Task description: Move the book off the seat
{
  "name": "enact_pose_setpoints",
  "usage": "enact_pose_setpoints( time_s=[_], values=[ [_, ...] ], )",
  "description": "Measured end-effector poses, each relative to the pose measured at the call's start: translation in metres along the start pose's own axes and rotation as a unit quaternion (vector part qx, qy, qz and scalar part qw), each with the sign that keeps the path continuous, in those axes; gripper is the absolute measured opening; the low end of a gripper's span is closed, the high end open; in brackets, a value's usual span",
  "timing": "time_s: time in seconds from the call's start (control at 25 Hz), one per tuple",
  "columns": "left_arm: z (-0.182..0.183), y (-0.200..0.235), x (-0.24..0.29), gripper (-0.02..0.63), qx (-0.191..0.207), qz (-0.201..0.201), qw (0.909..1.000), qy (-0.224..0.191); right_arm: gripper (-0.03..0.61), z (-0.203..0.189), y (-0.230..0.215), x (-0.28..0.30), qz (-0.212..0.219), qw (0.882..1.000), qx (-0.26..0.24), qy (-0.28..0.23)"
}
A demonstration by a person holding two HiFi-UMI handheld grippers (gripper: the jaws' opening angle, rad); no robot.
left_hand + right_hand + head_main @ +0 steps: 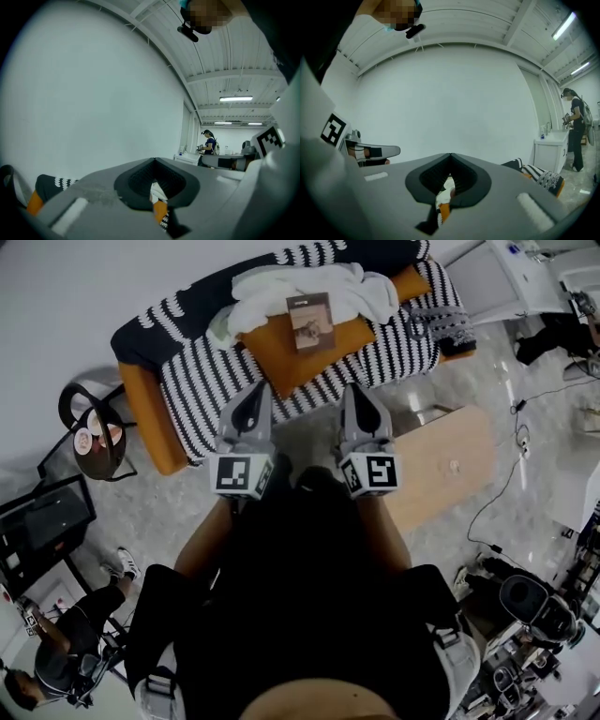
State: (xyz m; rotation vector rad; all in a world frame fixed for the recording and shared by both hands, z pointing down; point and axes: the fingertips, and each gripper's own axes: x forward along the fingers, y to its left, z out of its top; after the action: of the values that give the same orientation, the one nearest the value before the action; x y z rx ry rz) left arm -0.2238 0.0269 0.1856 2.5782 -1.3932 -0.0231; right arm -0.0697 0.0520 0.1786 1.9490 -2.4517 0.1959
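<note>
a white cloth [281, 287] lies crumpled at 12 o'clock in the head view. a light wooden table [450, 470] stands at 3 o'clock, a dark cable [500, 491] trailing on the floor just beside it. at 9 o'clock, a small round black stand [64, 409] bears cups [82, 440] — at 8 o'clock, a person [70, 634] in dark clothes. in the right gripper view, at 3 o'clock, another person [575, 126] stands at a white cabinet [548, 152].

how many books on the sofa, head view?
1. The book lies on the orange cushion on the striped sofa, beside the white blanket. Others could be hidden under the blanket.
</note>
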Motion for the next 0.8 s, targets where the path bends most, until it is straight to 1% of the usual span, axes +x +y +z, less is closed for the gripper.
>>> enact_pose_setpoints(
  time_s=[0.12,0.4,0.68,0.8],
  values=[
    [0.007,0.012,0.016,0.006,0.011,-0.009,0.9999,-0.006,0.006,0.003,-0.002,0.017,-0.006,1.000,0.001,0.000],
    [0.010,0.027,0.046,0.006,0.003,-0.005,1.0000,0.000,0.006,0.003,-0.018,0.049,-0.001,1.000,-0.003,0.010],
    [-0.004,0.036,0.093,0.006,0.005,0.012,0.9998,0.016,0.008,-0.020,-0.053,0.094,0.011,0.999,-0.003,0.031],
    [-0.013,0.040,0.119,0.006,-0.002,0.024,0.9993,0.029,0.006,-0.036,-0.073,0.117,0.018,0.999,-0.001,0.045]
  ],
)
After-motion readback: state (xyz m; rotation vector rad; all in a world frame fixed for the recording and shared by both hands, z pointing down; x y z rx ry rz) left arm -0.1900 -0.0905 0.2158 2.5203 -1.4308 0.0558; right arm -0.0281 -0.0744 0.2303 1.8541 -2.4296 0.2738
